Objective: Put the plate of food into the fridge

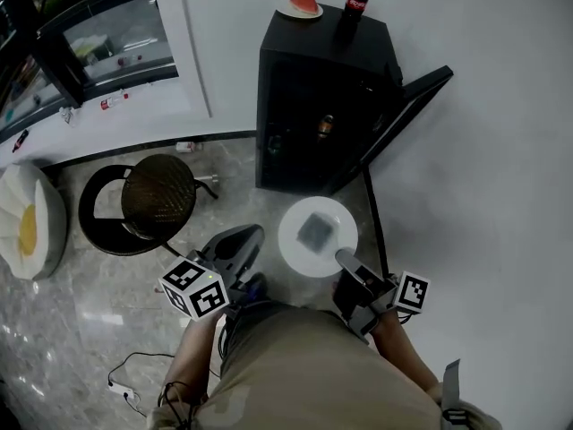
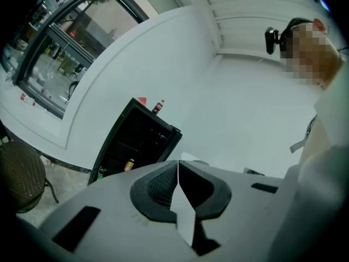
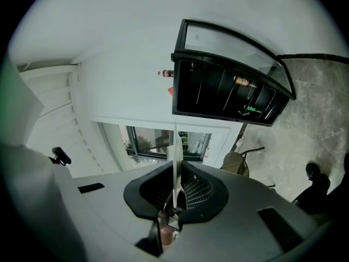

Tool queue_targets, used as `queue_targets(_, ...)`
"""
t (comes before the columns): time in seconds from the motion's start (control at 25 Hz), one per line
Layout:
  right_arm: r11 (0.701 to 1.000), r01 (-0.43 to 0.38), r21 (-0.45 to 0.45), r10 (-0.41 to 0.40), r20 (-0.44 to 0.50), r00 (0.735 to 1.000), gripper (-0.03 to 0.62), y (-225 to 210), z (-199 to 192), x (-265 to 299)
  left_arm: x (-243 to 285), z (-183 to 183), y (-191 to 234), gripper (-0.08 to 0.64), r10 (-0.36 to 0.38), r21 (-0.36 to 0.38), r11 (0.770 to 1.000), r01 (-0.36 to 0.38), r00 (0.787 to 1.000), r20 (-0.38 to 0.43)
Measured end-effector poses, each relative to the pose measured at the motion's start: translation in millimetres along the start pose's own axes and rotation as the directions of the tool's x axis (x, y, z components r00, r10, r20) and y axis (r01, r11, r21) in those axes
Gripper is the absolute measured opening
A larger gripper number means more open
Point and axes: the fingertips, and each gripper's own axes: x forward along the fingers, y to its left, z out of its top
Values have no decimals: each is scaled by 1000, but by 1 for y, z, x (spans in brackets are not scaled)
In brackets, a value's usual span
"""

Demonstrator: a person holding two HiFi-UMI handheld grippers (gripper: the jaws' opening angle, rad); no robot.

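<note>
In the head view a white plate (image 1: 318, 251) carrying a grey piece of food (image 1: 315, 230) hangs level above the floor. My right gripper (image 1: 341, 257) is shut on its near rim. In the right gripper view the plate (image 3: 174, 146) shows edge-on, pinched between the pads of the right gripper (image 3: 175, 171). My left gripper (image 1: 252, 234) is just left of the plate, shut and holding nothing; its jaws meet in the left gripper view (image 2: 178, 167). Ahead stands the small black fridge (image 1: 304, 97) with its door (image 1: 407, 106) swung open to the right; it also shows as the fridge (image 2: 136, 141) and the fridge (image 3: 229, 86).
On the fridge's top stand a cola bottle (image 1: 355, 0) and a plate with a watermelon slice (image 1: 301, 7). A can (image 1: 325, 125) sits inside. A round chair (image 1: 157, 195) stands left of me, a white cushion (image 1: 31, 222) further left, and a cable (image 1: 134, 374) lies on the floor.
</note>
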Motion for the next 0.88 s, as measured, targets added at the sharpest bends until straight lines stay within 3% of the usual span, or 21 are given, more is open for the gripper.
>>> queue_targets(0.28, 1000, -22, 8, 22, -7, 1000, 29, 10, -13, 47, -16, 13, 38, 12, -20, -39, 999, 20, 1000, -1)
queue_targets(0.56, 999, 26, 23, -26, -28, 999, 29, 4, -20, 70, -26, 18, 64, 12, -6, -73, 997, 7, 1000, 14)
queue_targets(0.88, 996, 79, 41, -78, -23, 997, 29, -7, -16, 77, -24, 14, 76, 12, -5, -99, 995, 3, 1000, -22)
